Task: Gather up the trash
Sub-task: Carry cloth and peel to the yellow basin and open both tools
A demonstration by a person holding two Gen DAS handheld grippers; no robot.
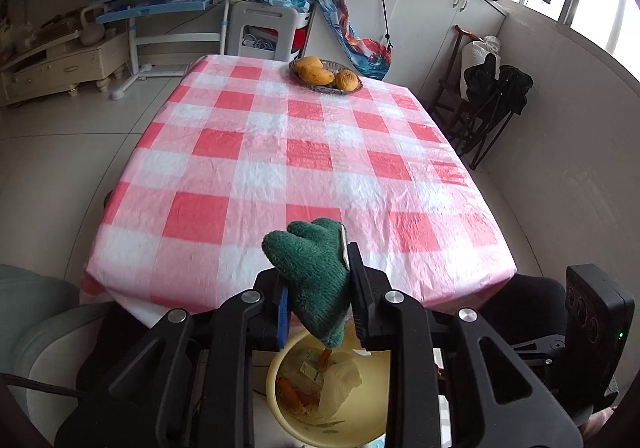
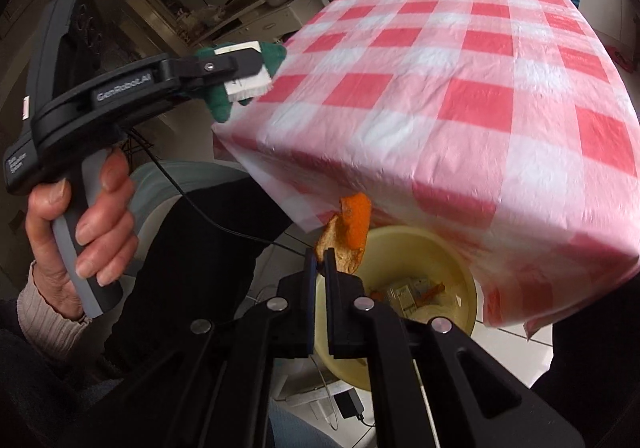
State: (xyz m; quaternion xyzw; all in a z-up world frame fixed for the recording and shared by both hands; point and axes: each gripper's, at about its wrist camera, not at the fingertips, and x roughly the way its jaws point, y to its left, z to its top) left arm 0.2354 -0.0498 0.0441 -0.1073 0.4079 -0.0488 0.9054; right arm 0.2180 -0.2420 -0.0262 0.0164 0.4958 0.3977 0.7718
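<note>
Peel at the bin, cloth in reserve

Right gripper [image 2: 320, 262] has its jaws pinched tight on a strip of orange peel [image 2: 352, 232], held just off the table's near edge and above the yellow bin [image 2: 460, 288] on the floor; likely lined up for a drop. Bin already holds paper scraps and other peel. Left gripper [image 1: 316, 288] is clamped on a green knitted cloth [image 1: 312, 272], raised over the near edge of the checked tablecloth [image 1: 296, 151], probably for wiping. 1 basket of mangoes [image 1: 324, 75] sits at the far end, untouched.
</note>
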